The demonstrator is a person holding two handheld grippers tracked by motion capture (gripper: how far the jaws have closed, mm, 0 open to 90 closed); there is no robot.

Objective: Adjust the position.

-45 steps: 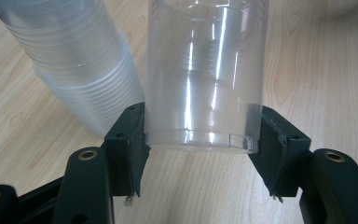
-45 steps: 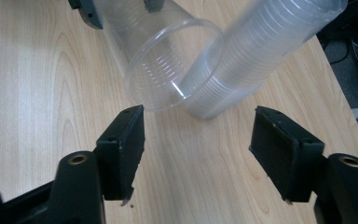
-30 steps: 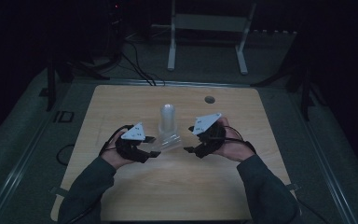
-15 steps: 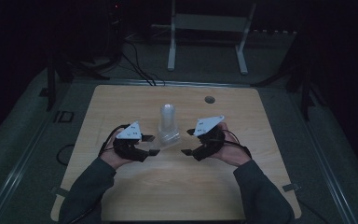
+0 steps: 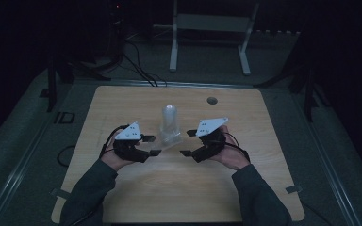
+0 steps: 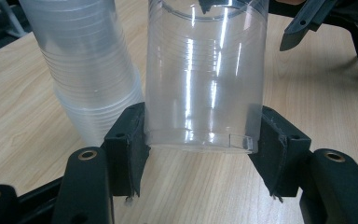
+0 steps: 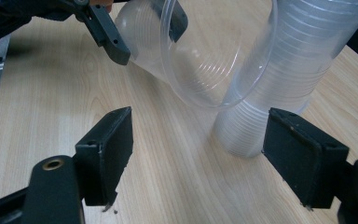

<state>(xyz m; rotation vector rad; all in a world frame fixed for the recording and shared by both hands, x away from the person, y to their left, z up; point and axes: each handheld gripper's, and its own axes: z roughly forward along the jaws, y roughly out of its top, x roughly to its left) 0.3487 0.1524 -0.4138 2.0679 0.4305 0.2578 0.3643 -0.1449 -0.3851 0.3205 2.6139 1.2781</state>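
Observation:
A single clear plastic cup (image 6: 205,79) lies on its side just above the table, and my left gripper (image 6: 198,154) is shut on its base end. Its open mouth (image 7: 214,51) faces my right gripper (image 7: 200,140), whose jaws have just been opening and hold nothing. An upside-down stack of clear cups (image 5: 168,121) stands on the wooden table (image 5: 122,103), right behind the held cup (image 5: 170,140). In the high view my left gripper (image 5: 152,145) and right gripper (image 5: 187,143) face each other in front of the stack.
A small round hole (image 5: 211,100) sits near the table's far edge. Behind the table a white metal stand (image 5: 209,28) and cables lie on the dark floor. Bare wood stretches in front of both hands.
The right gripper's jaws stand wider than before and have drawn slightly back from the cup's mouth. The left gripper keeps the cup where it was.

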